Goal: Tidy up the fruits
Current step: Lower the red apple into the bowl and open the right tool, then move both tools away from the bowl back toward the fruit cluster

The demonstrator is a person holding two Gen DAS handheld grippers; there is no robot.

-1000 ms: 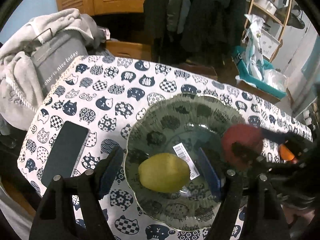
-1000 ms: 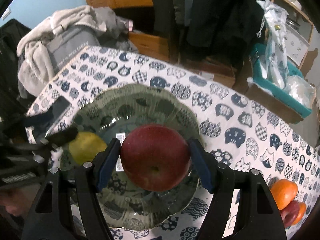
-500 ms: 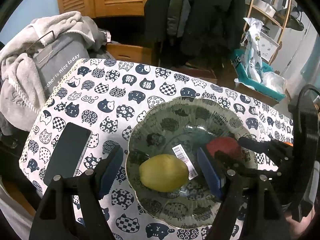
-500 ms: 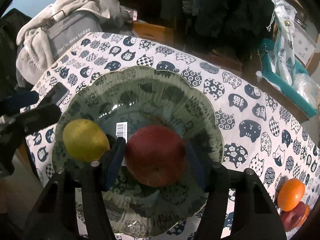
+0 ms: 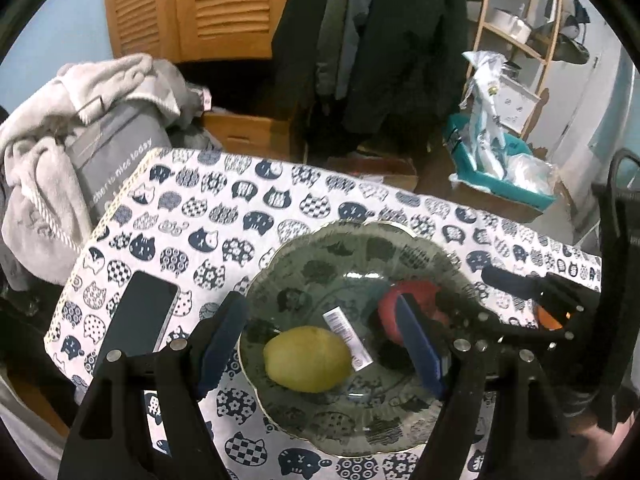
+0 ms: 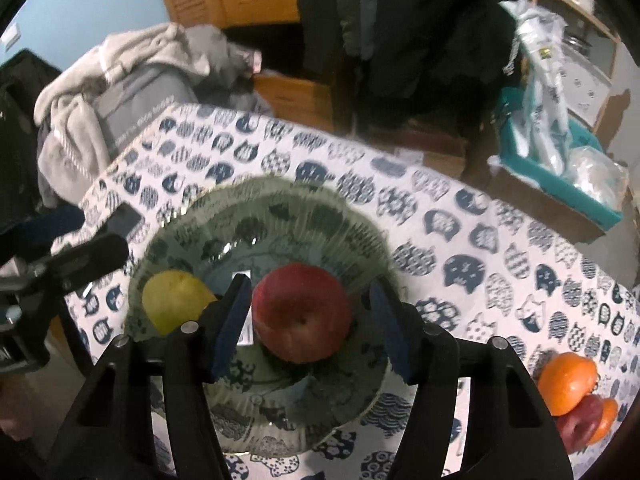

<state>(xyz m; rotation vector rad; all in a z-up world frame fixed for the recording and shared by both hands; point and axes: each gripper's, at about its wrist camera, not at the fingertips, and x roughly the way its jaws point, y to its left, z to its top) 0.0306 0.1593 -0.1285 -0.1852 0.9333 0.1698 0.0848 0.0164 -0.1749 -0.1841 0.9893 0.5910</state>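
Right wrist view, lower centre: right claw stands apart around the round red apple, which rests in the scalloped smoked-glass bowl; I see gaps on both sides. Left claw hangs apart above the yellow-green lemon. Risk, in my judgement: a blue pad nudging the apple on withdrawal, rolling it into the lemon.

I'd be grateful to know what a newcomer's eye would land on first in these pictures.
A red apple sits in the glass bowl, between the right gripper's parted pads. A yellow lemon lies beside it in the bowl, and an orange waits on the cat-print cloth, right of the bowl.
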